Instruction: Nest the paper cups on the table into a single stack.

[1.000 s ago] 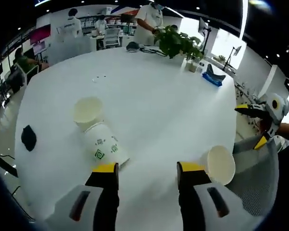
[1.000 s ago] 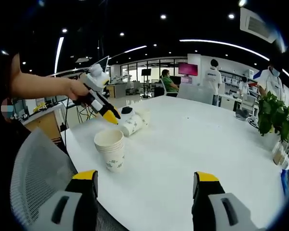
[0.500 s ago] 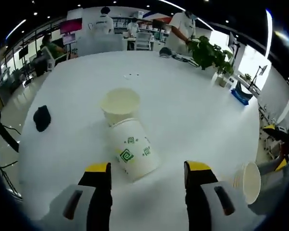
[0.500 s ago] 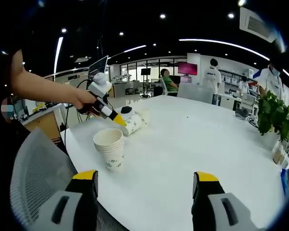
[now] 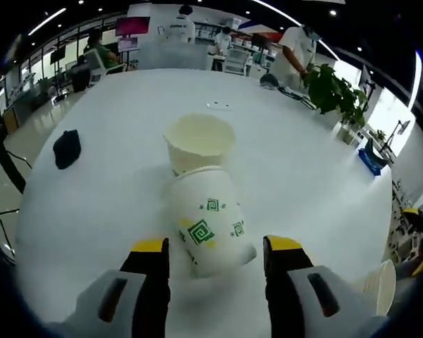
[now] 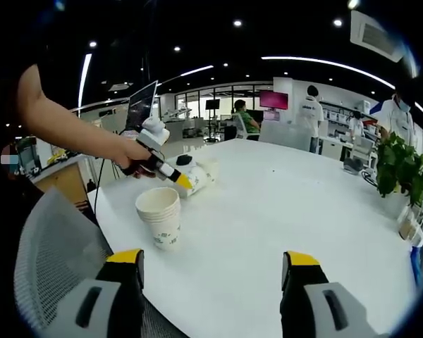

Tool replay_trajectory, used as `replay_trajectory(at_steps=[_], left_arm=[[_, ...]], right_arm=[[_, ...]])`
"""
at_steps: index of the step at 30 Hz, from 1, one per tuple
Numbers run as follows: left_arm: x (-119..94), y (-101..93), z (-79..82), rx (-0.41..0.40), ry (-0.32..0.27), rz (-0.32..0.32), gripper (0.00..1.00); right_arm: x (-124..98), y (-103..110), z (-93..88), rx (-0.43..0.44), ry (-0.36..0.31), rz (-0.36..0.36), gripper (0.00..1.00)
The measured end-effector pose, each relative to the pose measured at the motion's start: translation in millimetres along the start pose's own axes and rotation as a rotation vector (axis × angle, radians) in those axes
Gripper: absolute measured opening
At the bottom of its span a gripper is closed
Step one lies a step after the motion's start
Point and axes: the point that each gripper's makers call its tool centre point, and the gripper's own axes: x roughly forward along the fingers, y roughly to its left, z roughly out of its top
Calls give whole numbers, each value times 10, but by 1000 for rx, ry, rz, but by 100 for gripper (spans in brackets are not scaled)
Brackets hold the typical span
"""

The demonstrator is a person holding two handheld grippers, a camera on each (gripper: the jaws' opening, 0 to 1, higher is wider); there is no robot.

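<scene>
left gripper [image 5: 215, 250] low centre of the left gripper view, jaws wide, straddling the base end of the lying cup [image 5: 210, 227]; neither jaw looks to be touching it yet. this cup lies on its side on the table [image 5: 113, 141], mouth pointing up-frame, with the upright cup [image 5: 199, 143] just beyond it at frame centre and touching or nearly so; cannot tell which. stack [image 6: 161, 217] stands lower left of centre in the right gripper view, near the table edge, well apart from the other two cups. right gripper [image 6: 215, 271] bottom of that view, jaws wide and empty, hanging over bare table. dark object [image 5: 66, 148] at left of the left gripper view, clear of the work. step in hand, as judged: take hold of the lying cup. to do it well: close across the lower wall gently, since thin paper will crush or ovalise and then refuse to nest; keep it centred between the jaws so it does not roll; lift before turning, to avoid knocking the upright cup over.
</scene>
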Motion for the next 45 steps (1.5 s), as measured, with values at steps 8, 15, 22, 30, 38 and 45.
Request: replay_trajectory(at_steps=[8, 15, 22, 30, 38, 45], left_arm=[[118, -28, -22, -4, 5, -8, 51], [153, 15, -95, -54, 22, 5, 43], [141, 11, -92, -63, 9, -8, 40], [9, -10, -129, -65, -18, -23, 38], [-149, -71, -229, -28, -27, -44, 38], [-305, -108, -220, -1, -47, -82, 37]], right_arm=[[-2, -25, -1, 7, -4, -8, 81], [-4, -43, -5, 11, -6, -11, 80], [-1, -31, -4, 10, -6, -5, 80], [-2, -24, -1, 10, -11, 3, 80], [-7, -13, 0, 4, -11, 8, 80], [-14, 0, 11, 11, -12, 19, 79]])
